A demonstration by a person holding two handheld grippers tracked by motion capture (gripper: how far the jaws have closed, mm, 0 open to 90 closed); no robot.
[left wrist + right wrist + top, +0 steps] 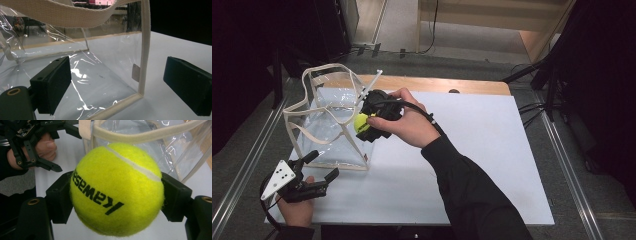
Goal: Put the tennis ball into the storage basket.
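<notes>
Closest to the high camera, a dark sleeve is reaching forward from the bottom edge, and the hand at its end is carrying the right gripper (371, 123) with a yellow tennis ball (361, 122) between its jaws. From that gripper's own camera the ball (117, 188) is sitting squarely between the two black pads, both of them pressing into its felt, so the grip looks firm and centred to me.

What matters now is where the ball is hanging relative to the clear plastic bag (329, 125) with its cream webbing trim. Seen from above, the ball is hovering right at the bag's near right corner, beside the upright webbing edge and about level with the rim, rather than over the middle of the opening. The mouth is lying to the left and a little beyond the ball, with a webbing handle (327, 70) looping up over the far side. So I judge the ball needs carrying leftward, over the rim strap (140, 135), before it can go down inside.

Near the table's front left corner, the left gripper (319, 172) is waiting low on the white table (492, 150), its jaws standing wide apart with nothing between them. Through its camera the bag's lower corner (140, 93) is lying just ahead, between the two pads but untouched. That hand is nearer the bag's base, well placed to steady it; the right hand is nearer the opening.
</notes>
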